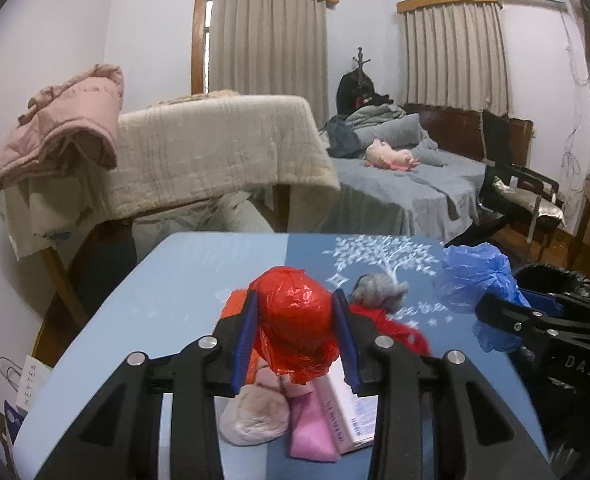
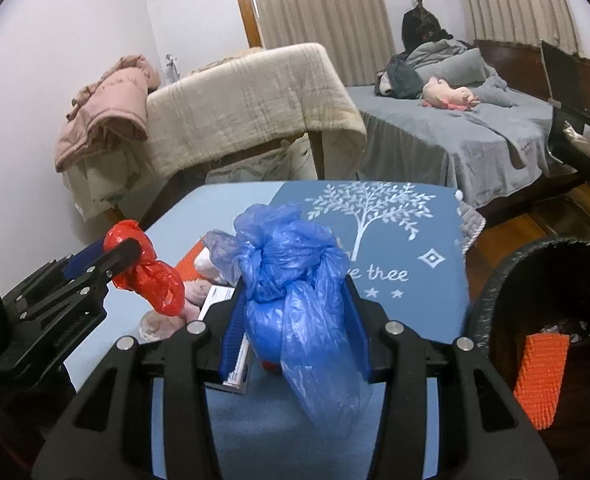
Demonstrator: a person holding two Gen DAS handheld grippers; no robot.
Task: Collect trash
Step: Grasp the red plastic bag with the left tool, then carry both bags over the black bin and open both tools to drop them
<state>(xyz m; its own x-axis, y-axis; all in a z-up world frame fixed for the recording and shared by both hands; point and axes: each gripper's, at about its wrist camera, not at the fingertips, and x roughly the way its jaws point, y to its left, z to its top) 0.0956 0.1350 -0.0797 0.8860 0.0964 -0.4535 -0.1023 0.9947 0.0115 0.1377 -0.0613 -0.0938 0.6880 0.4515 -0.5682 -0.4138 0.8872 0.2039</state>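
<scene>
My left gripper [image 1: 295, 312] is shut on a crumpled red plastic bag [image 1: 293, 312] and holds it above the blue table [image 1: 183, 272]. The red bag also shows in the right wrist view [image 2: 151, 272]. My right gripper [image 2: 295, 320] is shut on a crumpled blue plastic bag [image 2: 291, 276], held over the table's right side; it also shows in the left wrist view [image 1: 471, 276]. Under the left gripper lie a pink cloth [image 1: 311, 432], a pale wad [image 1: 255, 416], a white box [image 1: 355, 412] and a grey wad [image 1: 379, 290].
A black bin [image 2: 535, 320] lined with a black bag stands right of the table, with an orange brush-like piece [image 2: 539, 376] inside. A cloth-draped table [image 1: 223, 148], a bed [image 1: 407, 184] and a chair [image 1: 523, 196] stand beyond.
</scene>
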